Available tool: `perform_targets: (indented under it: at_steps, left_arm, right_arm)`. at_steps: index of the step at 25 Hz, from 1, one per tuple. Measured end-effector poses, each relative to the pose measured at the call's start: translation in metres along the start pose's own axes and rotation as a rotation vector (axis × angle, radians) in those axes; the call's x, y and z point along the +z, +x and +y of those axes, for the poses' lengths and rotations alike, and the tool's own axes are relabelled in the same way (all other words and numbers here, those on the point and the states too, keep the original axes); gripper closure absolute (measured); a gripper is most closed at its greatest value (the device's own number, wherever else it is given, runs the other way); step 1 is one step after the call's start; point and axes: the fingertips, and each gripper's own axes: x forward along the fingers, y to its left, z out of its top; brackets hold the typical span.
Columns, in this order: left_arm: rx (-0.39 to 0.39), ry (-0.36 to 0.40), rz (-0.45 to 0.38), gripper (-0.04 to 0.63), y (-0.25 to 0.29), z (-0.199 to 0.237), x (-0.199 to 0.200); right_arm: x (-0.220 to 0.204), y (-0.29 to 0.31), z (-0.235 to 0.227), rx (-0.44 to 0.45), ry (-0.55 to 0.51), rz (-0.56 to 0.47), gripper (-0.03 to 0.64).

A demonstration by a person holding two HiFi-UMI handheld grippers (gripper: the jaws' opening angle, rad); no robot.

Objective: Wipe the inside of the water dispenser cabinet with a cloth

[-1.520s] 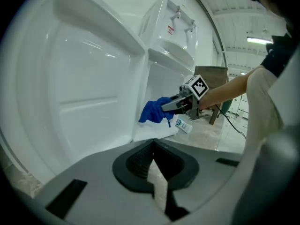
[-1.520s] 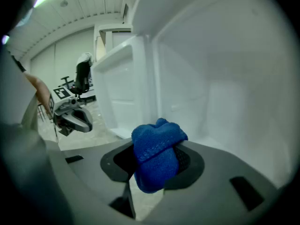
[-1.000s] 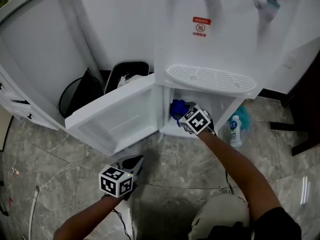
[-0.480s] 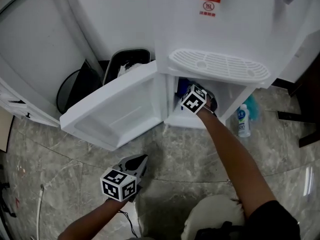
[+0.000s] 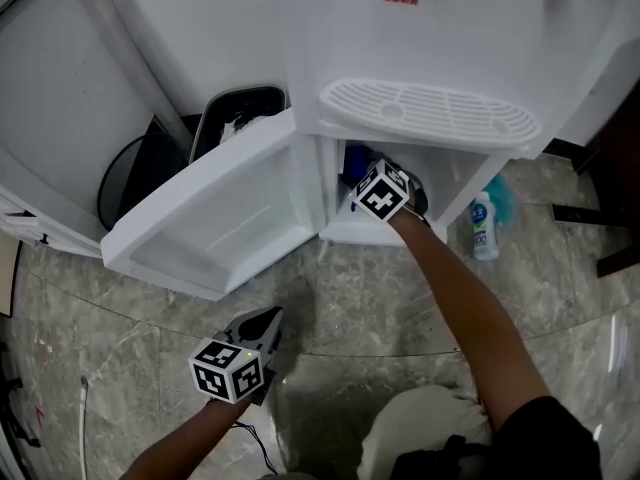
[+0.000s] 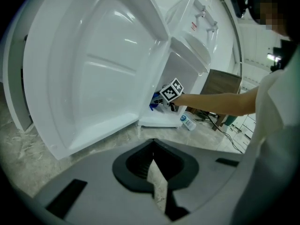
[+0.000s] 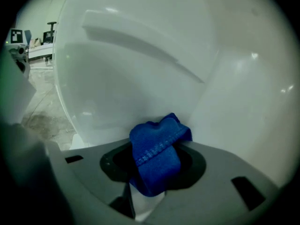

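Firmly pinched between the right gripper's [image 7: 152, 175] jaws, the cloth [image 7: 157, 146] bulges past their tips inside the cabinet [image 5: 445, 183]; the left gripper's [image 6: 152, 172] jaws are closed, empty.

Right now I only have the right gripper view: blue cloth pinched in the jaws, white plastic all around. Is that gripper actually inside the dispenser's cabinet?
Observer: Yes. In the head view the right gripper reaches into the open compartment under the drip tray, with the blue cloth ahead of it.
Operator: Where is the other gripper?
Observer: The left gripper hangs over the marble floor in front of the cabinet, jaws shut with nothing between them.
Operator: Anything beside the cabinet to watch?
Observer: A small bottle sits on the floor just right of the cabinet in the head view.
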Motion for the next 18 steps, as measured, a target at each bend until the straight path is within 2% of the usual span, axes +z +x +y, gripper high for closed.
perform_targets:
  at_steps: [5, 8, 13, 18]
  left_arm:
    - [-0.018, -0.011, -0.004, 0.588, 0.003, -0.004, 0.001]
    - [-0.017, -0.012, 0.003, 0.588, 0.001, -0.003, -0.001]
    - [-0.008, -0.101, 0.001, 0.588, -0.004, 0.003, -0.005]
    - [-0.018, -0.125, -0.002, 0.588, -0.002, -0.004, -0.004]
  right_arm:
    - [0.000, 0.012, -0.013, -0.038, -0.046, 0.043, 0.491]
    - [0.002, 0.016, -0.022, -0.041, 0.005, 0.022, 0.489]
    - [0.001, 0.001, -0.017, -0.071, 0.183, -0.123, 0.489]
    - [0.028, -0.035, -0.041, -0.220, 0.364, -0.348, 0.489]
